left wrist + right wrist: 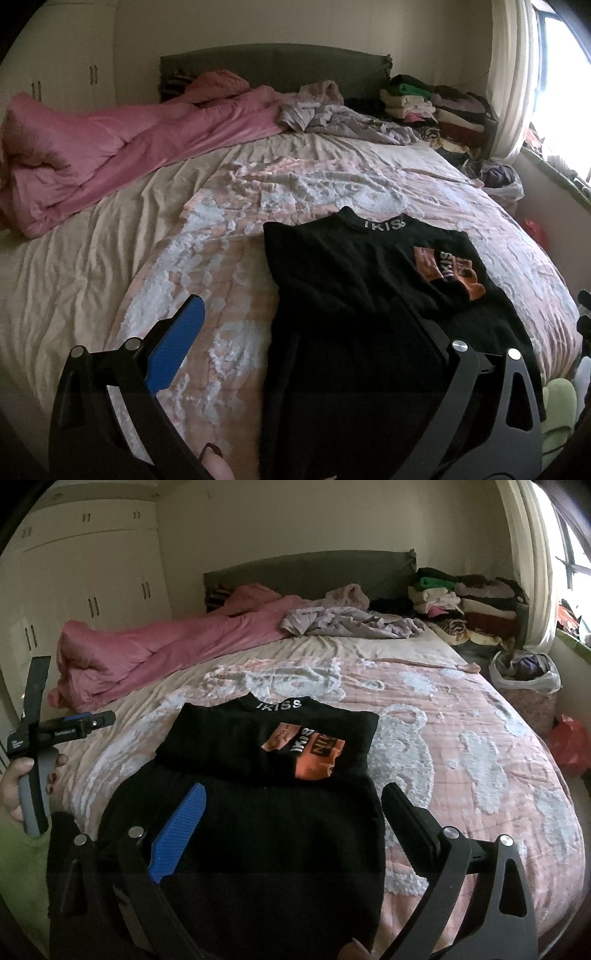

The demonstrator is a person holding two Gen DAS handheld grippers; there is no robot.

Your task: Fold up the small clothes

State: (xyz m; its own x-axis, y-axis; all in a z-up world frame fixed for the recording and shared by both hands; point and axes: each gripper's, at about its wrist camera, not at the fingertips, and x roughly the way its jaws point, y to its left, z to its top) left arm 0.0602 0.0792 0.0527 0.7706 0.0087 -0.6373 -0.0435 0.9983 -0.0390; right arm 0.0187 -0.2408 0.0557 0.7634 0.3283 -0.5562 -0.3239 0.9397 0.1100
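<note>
My right gripper point(291, 812) has its jaws wide, empty, over the black top point(258, 812). Left gripper point(306, 325) jaws also wide, nothing held, w/ its blue pad point(177, 347) off the top's left edge. Top lies flat on the bed point(461, 716), sleeves folded in, pink quilt point(166, 642) beyond.

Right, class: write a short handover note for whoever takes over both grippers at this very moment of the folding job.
Left gripper: open, holding nothing, hovering over the left part of the black top.
Right gripper: open, holding nothing, hovering over the top's lower half.
The top lies collar away from you on the pink patterned quilt, sides already folded in, orange print facing up.
Left: fold it end to end, probably hem towards collar, then set it aside.
</note>
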